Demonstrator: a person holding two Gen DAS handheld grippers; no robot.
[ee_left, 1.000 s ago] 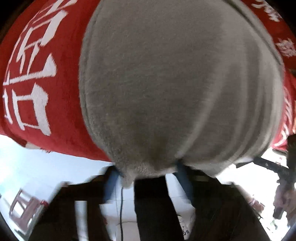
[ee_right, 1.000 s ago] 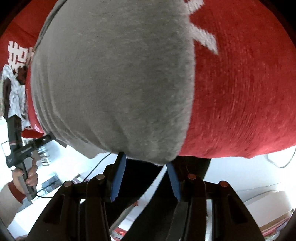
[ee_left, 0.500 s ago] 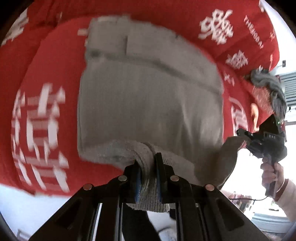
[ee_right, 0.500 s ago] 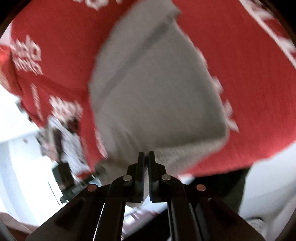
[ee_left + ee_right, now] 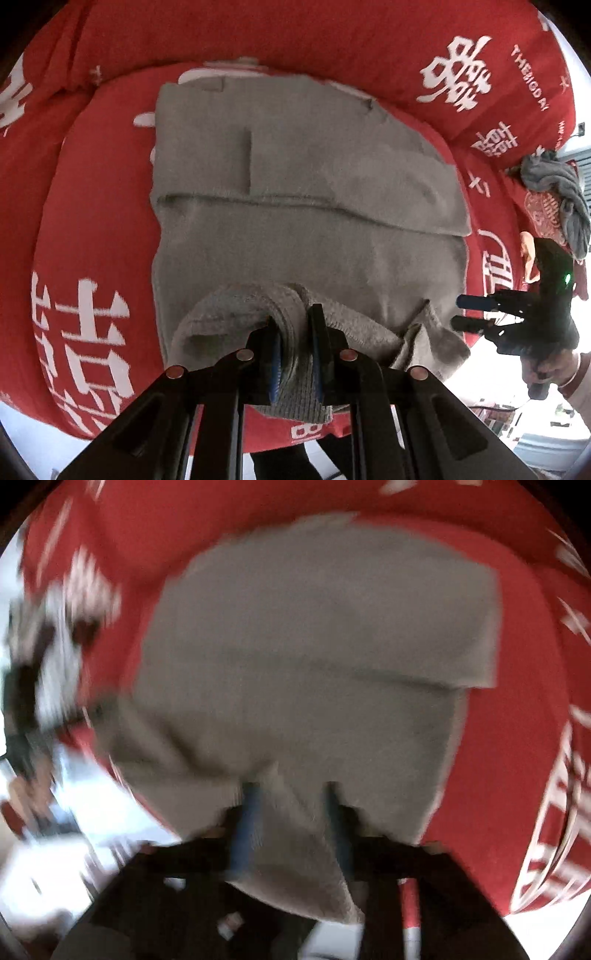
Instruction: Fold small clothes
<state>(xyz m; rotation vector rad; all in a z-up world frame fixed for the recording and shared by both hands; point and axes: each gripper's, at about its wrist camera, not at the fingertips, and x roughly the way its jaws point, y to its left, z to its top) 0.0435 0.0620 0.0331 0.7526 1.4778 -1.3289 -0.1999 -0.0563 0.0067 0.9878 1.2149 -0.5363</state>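
A grey knit garment point(image 5: 295, 184) lies partly folded on a red blanket point(image 5: 74, 184) with white characters. My left gripper point(image 5: 291, 314) is shut on a bunched fold of the garment's near edge, lifted off the blanket. In the left wrist view my right gripper point(image 5: 456, 313) sits at the garment's near right corner with its fingers apart. The right wrist view is blurred: the right gripper point(image 5: 290, 786) has its jaws opening, and a flap of the grey garment point(image 5: 295, 646) lies loosely between the blue pads point(image 5: 245, 812).
A crumpled grey cloth point(image 5: 554, 184) rests on a red patterned piece at the blanket's far right. A person's hand point(image 5: 550, 365) holds the right gripper's handle. White floor point(image 5: 22, 417) shows beyond the blanket's near edge.
Both grippers pulled up and back from the cloth, so the whole garment now shows. The left stays clamped on the fold. The right, shut half a second ago, now has its fingers apart.
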